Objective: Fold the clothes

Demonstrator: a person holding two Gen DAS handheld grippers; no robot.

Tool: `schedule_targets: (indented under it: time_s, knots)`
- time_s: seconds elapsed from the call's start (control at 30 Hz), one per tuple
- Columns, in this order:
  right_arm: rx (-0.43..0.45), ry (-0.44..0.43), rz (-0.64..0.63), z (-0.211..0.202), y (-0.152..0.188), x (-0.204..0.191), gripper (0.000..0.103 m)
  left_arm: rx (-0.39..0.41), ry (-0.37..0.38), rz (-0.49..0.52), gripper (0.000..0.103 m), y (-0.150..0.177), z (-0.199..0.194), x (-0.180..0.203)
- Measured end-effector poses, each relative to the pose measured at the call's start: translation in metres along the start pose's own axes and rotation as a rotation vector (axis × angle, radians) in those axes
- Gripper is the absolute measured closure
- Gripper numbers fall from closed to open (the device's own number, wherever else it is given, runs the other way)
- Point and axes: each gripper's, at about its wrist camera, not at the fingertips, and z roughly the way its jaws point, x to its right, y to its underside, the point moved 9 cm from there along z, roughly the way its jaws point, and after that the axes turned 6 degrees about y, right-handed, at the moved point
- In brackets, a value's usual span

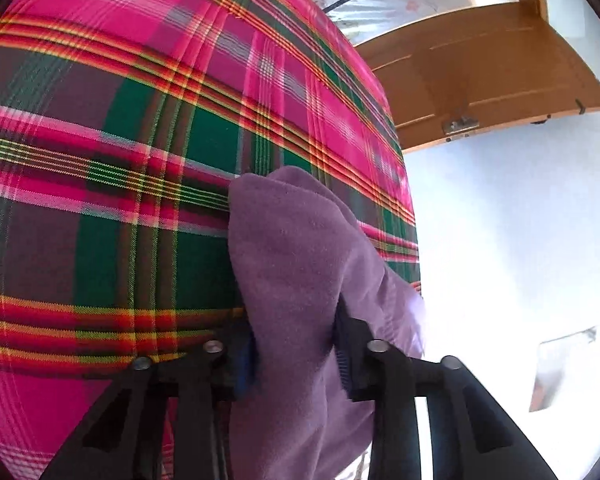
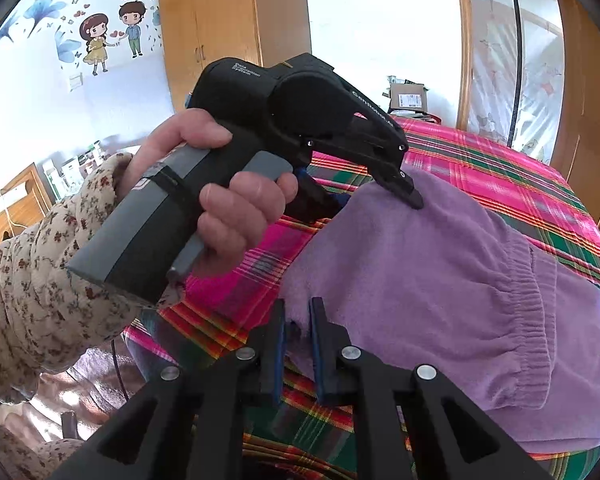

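Fleece, purple, a garment with an elastic waistband, lies on the plaid bedspread. The left gripper has a thick fold pinched between its fingers; the right gripper, fingers narrow, clamps the fabric's near edge, left of the waistband

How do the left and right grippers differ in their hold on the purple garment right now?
The left gripper has a thick bunched fold of the purple garment between its pads, so its jaws stand wider; the right gripper pinches only a thin corner, jaws nearly together. In the right wrist view the left grips the far edge, the right the near edge. Both are shut on the same garment over the plaid bedspread.
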Motion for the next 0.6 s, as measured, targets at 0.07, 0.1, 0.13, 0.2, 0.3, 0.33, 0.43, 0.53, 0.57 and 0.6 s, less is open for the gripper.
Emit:
schedule_targets:
  time_s: [0.07,0.1,0.13,0.2,0.3,0.33,0.43,0.53,0.57,0.6]
  knots:
    - [-0.008,-0.001,-0.002,0.004,-0.002,0.0,0.091,-0.006,0.012,-0.011,0.087,-0.001,0.001,-0.001]
    - [-0.011,0.0,-0.004,0.006,-0.004,0.001,0.091,-0.007,0.019,-0.02,0.089,-0.002,0.002,-0.002]
    - [-0.013,0.0,-0.004,0.008,-0.006,0.001,0.091,-0.009,0.025,-0.024,0.09,-0.002,0.002,-0.003]
    - [-0.017,0.0,-0.004,0.01,-0.009,0.0,0.091,-0.01,0.032,-0.022,0.091,-0.004,0.003,-0.003]
    - [-0.035,-0.02,0.017,0.015,-0.015,-0.004,0.092,0.0,0.035,-0.007,0.092,-0.007,-0.002,-0.003]
    - [-0.034,-0.019,0.014,0.016,-0.017,-0.005,0.092,0.014,0.041,-0.006,0.093,-0.009,-0.005,-0.002]
    - [-0.031,-0.016,-0.002,0.018,-0.024,-0.01,0.093,0.031,0.045,0.009,0.093,-0.011,-0.01,0.001]
    - [-0.028,-0.024,-0.016,0.019,-0.03,-0.016,0.093,0.04,0.042,0.022,0.093,-0.011,-0.018,0.002]
    - [-0.027,-0.029,-0.018,0.019,-0.032,-0.018,0.093,0.046,0.042,0.02,0.093,-0.012,-0.022,0.001]
    - [-0.026,-0.035,-0.02,0.02,-0.035,-0.02,0.093,0.053,0.042,0.018,0.093,-0.013,-0.025,-0.001]
